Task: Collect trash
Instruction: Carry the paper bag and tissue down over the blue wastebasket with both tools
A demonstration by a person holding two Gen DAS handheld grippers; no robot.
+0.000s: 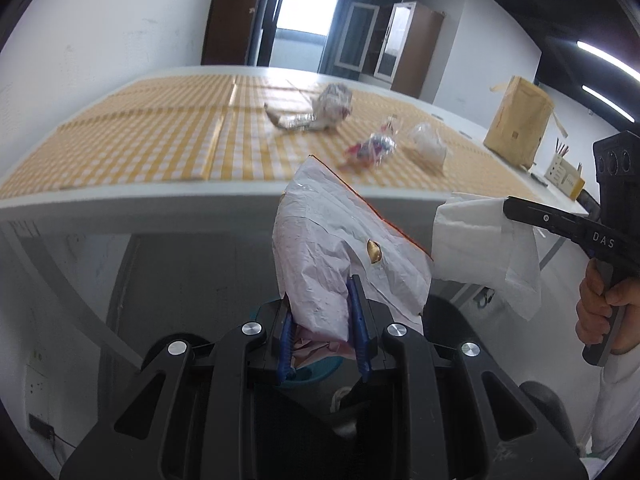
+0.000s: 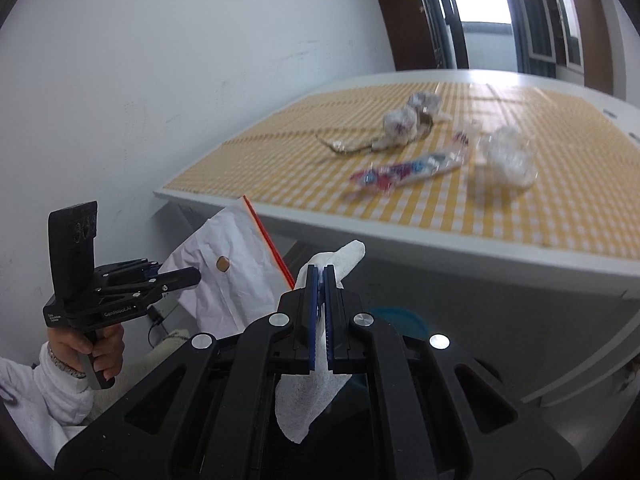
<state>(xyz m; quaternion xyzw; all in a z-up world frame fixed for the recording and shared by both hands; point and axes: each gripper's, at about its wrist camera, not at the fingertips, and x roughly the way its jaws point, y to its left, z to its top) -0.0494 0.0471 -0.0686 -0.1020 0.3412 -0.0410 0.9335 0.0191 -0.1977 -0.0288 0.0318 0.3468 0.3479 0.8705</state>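
— What have you got hold of right now?

— My left gripper (image 1: pixel 324 320) is clenched on a crumpled white wrapper (image 1: pixel 344 240) with an orange edge and a small gold sticker. My right gripper (image 2: pixel 319 312) is pinched tight on a white paper napkin (image 2: pixel 316 392). Both are held below the front edge of the table (image 2: pixel 400 236), off the checkered cloth.

— How do they handle?

— I judge both as nearly weightless and limp. The napkin droops on either side of my fingers, so a pinch anywhere in its bulk should hold. The wrapper is crinkly film, probably slicker, and I grip it at its bunched lower end.

— What's left on the table?

— Back from the front edge lie a long printed candy wrapper (image 2: pixel 404 170), a clear crumpled plastic bag (image 2: pixel 506 158) to its right, and farther back a balled-up wrapper cluster (image 2: pixel 408 122). All look light and crushable; the long one lies flat, so I'd guess it needs lifting by an end.

— Where does it go?

— Just beneath my grippers, under the table edge, a blue round bin rim (image 2: pixel 400 318) shows. Its contents are hidden by my own hardware; I cannot tell what is inside.
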